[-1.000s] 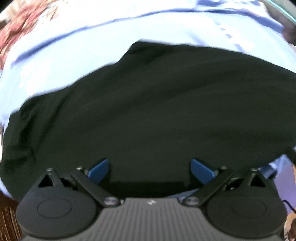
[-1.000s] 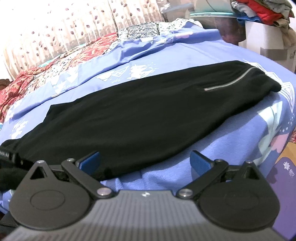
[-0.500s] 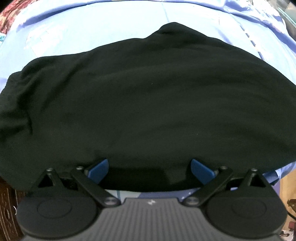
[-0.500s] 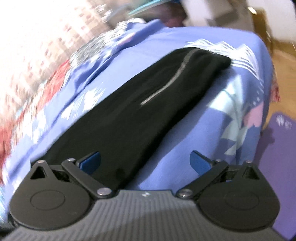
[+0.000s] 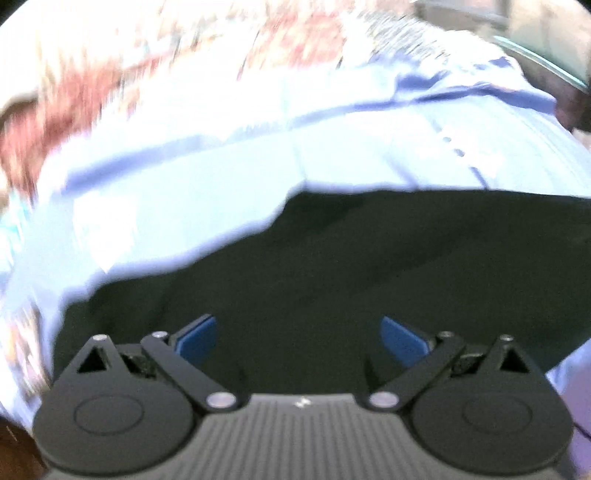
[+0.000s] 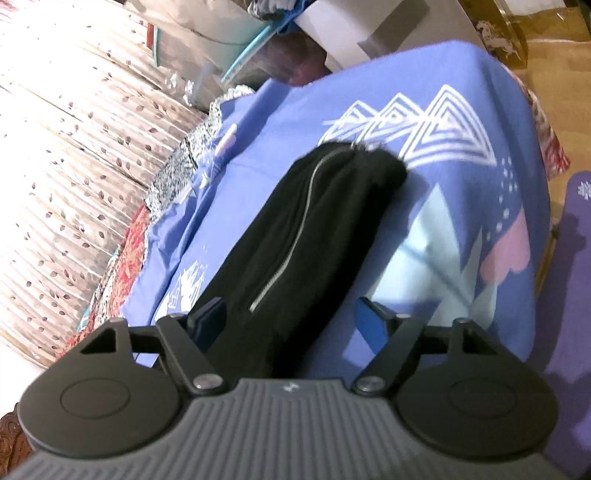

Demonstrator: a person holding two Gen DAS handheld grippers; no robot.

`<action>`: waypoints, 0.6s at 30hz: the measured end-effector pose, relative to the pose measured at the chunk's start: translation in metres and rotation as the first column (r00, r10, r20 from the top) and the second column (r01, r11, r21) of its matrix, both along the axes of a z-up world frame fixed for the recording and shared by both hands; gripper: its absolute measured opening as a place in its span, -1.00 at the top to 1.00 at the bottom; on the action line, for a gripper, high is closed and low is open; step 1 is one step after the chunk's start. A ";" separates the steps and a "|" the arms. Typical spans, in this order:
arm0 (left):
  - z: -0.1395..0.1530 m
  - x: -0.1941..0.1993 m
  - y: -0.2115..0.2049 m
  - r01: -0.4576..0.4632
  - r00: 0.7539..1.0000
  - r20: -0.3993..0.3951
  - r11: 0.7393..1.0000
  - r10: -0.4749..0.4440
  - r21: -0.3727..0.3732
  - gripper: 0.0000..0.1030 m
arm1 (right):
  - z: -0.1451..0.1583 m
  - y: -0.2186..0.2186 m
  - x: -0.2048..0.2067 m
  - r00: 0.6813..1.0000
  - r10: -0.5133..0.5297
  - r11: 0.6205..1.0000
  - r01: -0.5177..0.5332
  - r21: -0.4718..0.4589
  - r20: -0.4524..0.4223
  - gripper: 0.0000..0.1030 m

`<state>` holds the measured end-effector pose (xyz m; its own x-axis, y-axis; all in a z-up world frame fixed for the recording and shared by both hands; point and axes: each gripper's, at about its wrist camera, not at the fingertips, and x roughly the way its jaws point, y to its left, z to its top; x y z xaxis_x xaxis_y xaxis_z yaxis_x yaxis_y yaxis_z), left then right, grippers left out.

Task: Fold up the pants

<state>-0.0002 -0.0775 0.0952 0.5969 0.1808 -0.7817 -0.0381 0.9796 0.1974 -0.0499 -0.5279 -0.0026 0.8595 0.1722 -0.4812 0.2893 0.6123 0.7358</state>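
Observation:
Black pants (image 6: 314, 236) lie stretched along a blue patterned bedsheet (image 6: 461, 240), with a silver zip running down them and the far end bunched near white triangle prints. My right gripper (image 6: 291, 317) is rolled to the side, low over the near part of the pants. Its jaws are closing with the black cloth between them, and the pads stand apart from it. In the blurred left wrist view the pants (image 5: 369, 266) fill the lower half. My left gripper (image 5: 299, 336) hangs open above them with nothing between its fingers.
A red floral quilt (image 6: 125, 266) and a pleated leaf-print curtain (image 6: 74, 155) run along the bed's far side. A white box (image 6: 369, 33) and a tub with clothes stand past the bed's end. A purple mat (image 6: 576, 277) lies on the floor at the right.
My right gripper swung along the pants, rolled sideways, and its jaws narrowed around the cloth. My left gripper lifted and tipped up, so more sheet and quilt show.

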 end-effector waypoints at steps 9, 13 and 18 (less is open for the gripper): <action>0.029 0.033 -0.074 0.113 0.991 0.051 0.979 -0.124 0.168 -0.91 | -0.012 -0.038 0.014 0.998 -0.029 0.999 0.027 0.042 0.060 -0.51; 0.026 0.043 -0.101 0.143 0.986 0.050 0.966 -0.157 0.214 -0.92 | -0.011 -0.047 0.021 0.995 -0.025 0.998 0.020 0.052 0.095 -0.50; 0.024 0.052 -0.124 0.168 0.982 0.041 0.950 -0.184 0.263 -0.92 | -0.014 -0.046 0.029 0.992 -0.009 0.999 0.005 0.038 0.123 -0.45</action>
